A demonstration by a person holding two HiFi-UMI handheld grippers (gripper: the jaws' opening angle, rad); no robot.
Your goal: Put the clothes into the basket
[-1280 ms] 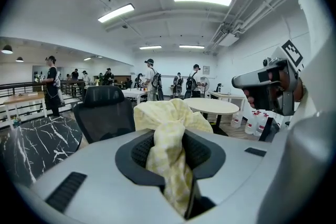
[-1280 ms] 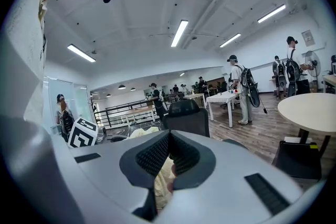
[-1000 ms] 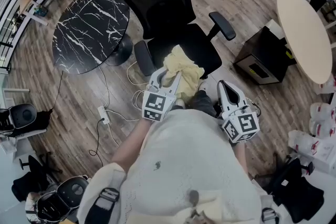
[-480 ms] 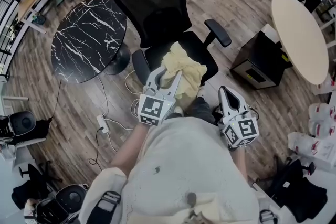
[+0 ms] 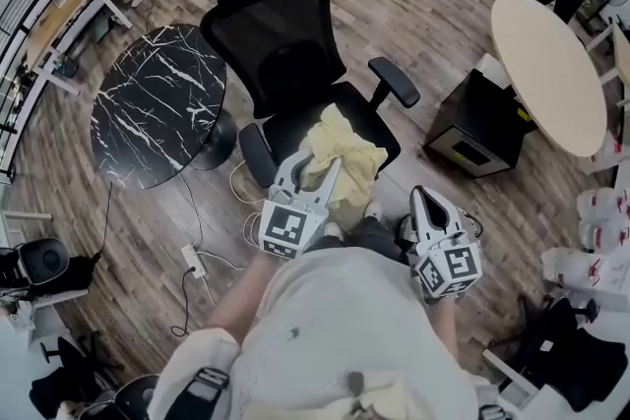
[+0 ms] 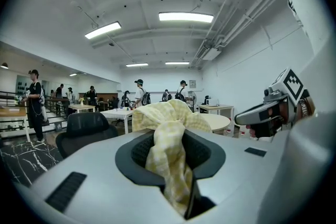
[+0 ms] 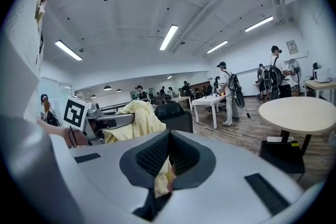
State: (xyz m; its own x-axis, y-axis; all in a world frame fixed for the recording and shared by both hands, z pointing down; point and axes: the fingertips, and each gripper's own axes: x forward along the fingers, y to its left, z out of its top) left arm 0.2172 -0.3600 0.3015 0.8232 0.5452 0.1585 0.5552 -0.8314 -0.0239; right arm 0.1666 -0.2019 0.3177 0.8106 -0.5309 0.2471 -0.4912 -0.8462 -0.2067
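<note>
A pale yellow checked cloth (image 5: pixel 346 150) hangs bunched over the seat of a black office chair (image 5: pixel 276 25). My left gripper (image 5: pixel 315 160) is shut on the cloth, which wells up between its jaws in the left gripper view (image 6: pixel 168 113) and droops down the gap. In its own view my right gripper (image 7: pixel 165 162) is shut with a small fold of the same yellow cloth (image 7: pixel 161 178) pinched low between its jaws. From overhead, the right gripper (image 5: pixel 421 198) is to the right of the cloth, near the chair's front edge. No basket shows in any view.
A black marble round table (image 5: pixel 157 103) stands left of the chair. At the right are a beige round table (image 5: pixel 546 69) and a black box (image 5: pixel 472 128). Cables and a power strip (image 5: pixel 192 261) lie on the wooden floor. People stand far off across the room.
My left gripper has come up with the yellow cloth, drawing it off the seat. The right gripper has shifted a little, and the head view now looks further forward.
</note>
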